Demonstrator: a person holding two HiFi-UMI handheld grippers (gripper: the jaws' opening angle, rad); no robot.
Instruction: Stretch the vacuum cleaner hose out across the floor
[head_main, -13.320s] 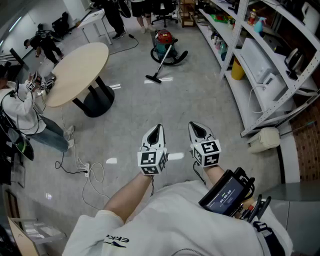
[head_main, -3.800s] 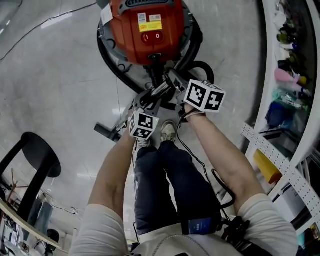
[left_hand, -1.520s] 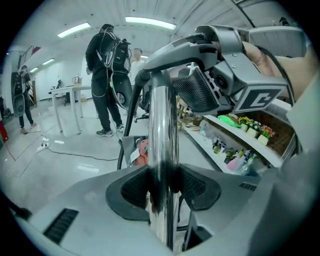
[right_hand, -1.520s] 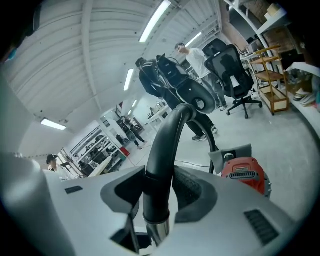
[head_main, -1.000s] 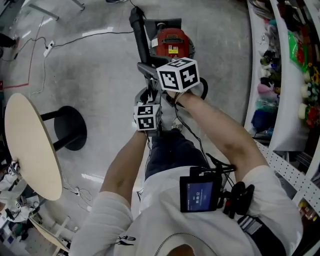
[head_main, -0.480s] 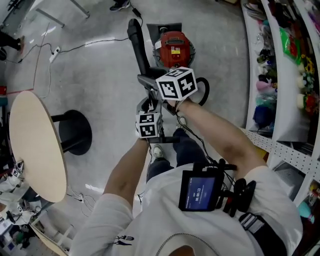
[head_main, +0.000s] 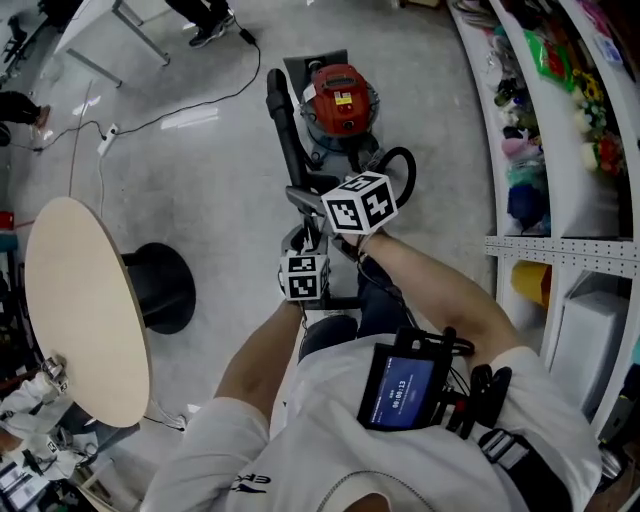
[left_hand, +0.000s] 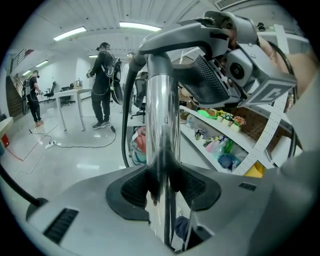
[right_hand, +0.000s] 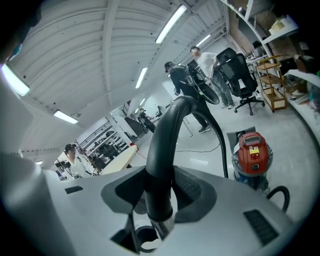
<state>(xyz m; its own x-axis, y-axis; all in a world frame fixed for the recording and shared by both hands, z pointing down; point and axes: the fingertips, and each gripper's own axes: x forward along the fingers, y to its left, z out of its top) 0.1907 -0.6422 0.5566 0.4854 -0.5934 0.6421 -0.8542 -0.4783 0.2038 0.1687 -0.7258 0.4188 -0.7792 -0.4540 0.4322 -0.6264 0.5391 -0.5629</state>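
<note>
The red vacuum cleaner (head_main: 340, 95) stands on the grey floor ahead of me, also in the right gripper view (right_hand: 252, 152). Its black hose (head_main: 285, 125) rises from the floor up to my grippers. My right gripper (head_main: 322, 198) is shut on the black hose end (right_hand: 162, 165), just above its metal collar. My left gripper (head_main: 302, 240), lower and nearer to me, is shut on the chrome wand (left_hand: 161, 150) below the curved handle (left_hand: 190, 40). The hose's far end behind the cleaner is hidden.
A round beige table (head_main: 85, 310) on a black base (head_main: 160, 285) stands to my left. Shelves (head_main: 560, 150) full of goods line the right side. A thin cable (head_main: 150, 120) trails over the floor at far left. People stand in the background (left_hand: 102, 85).
Both grippers, with the wand and hose in them, have drawn back from the red cleaner, which now sits farther ahead. More floor and table show.
</note>
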